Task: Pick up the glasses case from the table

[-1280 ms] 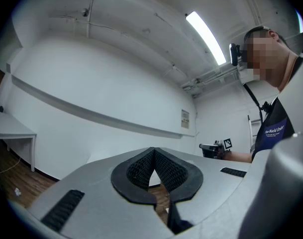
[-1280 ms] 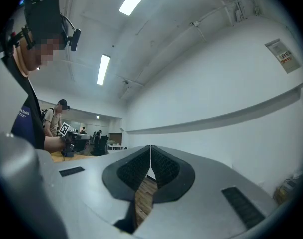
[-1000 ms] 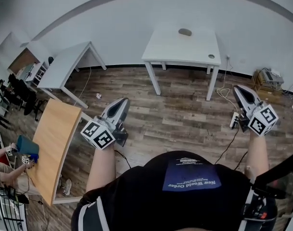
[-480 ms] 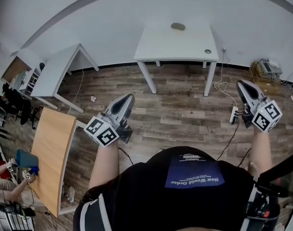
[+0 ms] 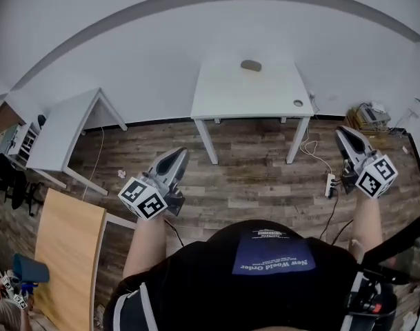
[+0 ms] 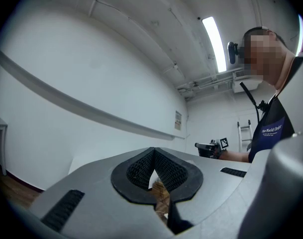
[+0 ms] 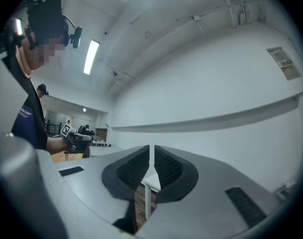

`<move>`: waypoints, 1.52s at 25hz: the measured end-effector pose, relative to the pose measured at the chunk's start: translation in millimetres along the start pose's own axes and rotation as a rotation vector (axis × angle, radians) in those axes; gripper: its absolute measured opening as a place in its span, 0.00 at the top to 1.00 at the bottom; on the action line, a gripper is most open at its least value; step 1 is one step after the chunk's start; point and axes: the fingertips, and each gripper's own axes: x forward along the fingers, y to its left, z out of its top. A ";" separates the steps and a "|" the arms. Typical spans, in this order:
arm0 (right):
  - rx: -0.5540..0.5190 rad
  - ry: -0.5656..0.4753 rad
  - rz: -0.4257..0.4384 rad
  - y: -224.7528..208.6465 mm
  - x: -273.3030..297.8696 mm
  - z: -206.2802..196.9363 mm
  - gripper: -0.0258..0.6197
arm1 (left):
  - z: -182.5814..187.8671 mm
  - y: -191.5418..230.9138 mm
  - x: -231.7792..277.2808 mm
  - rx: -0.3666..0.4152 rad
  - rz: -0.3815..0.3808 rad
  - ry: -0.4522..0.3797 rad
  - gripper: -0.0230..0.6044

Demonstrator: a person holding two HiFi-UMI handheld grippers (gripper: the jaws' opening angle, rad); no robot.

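**Inspector:** Grippers first.

**Observer:** The left gripper (image 5: pixel 174 154) and the right gripper (image 5: pixel 346 134) are both level over the wood floor (image 5: pixel 258 178). The fingers (image 6: pixel 136 168) of each are clenched on nothing.

**Inspector:** What has changed in the last second?

**Observer:** The wooden table (image 5: pixel 68 254) has slid off toward the lower left. The white desk (image 5: pixel 223 95) now sits squarely ahead, between the two grippers. I judge the person has turned to face it and is closing in. This is the approach, with no reach begun, and both grippers are well apart from the desk.

**Inspector:** And the target?

**Observer:** The glasses case (image 5: pixel 251 65) lies flat at the desk's far edge, near the wall (image 5: pixel 161 40) and about mid-width. Its long axis runs across the view, along the wall. It is too small to tell one end from the other.
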 end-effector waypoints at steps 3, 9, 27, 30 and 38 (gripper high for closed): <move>0.003 0.009 0.001 11.0 41.6 -3.5 0.96 | 2.3 44.5 -7.1 -0.011 0.000 0.012 0.97; 0.003 0.024 0.016 8.1 99.8 -13.1 0.96 | -1.0 104.7 -3.5 -0.030 0.024 0.017 0.97; -0.001 -0.036 0.186 -230.8 143.2 -32.1 0.96 | -17.2 74.8 213.1 0.015 0.172 0.003 0.97; 0.005 -0.033 0.206 -265.8 144.0 -37.6 0.96 | -23.2 67.0 251.6 0.013 0.177 0.018 0.97; 0.035 -0.025 0.206 -321.4 159.4 -59.4 0.96 | -35.6 75.9 320.5 0.028 0.143 0.060 0.97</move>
